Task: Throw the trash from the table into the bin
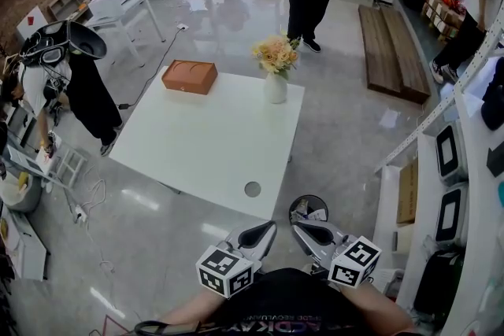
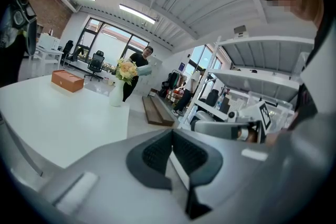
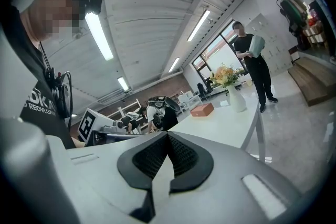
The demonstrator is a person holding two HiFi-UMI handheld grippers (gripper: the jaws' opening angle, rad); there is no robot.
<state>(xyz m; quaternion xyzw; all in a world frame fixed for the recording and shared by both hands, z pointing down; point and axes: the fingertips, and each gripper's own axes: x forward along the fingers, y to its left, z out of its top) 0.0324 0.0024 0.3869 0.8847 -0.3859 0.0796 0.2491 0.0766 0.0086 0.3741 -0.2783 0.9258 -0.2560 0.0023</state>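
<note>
Jaws pressed together on nothing, the left gripper (image 1: 263, 231) and right gripper (image 1: 305, 233) hang side by side. One bin (image 1: 294, 208), seemingly holding scraps, stands just ahead of the right. Beyond both, one table (image 1: 206, 139) bears one orange box (image 1: 190, 77) and one vase (image 1: 276, 87); best scan it for trash before reaching.

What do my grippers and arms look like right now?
Left gripper and right gripper: grey shells, dark ribbed pads on the jaws, each with a white cube of black square markers. The wearer's top is black, with lettering.
</note>
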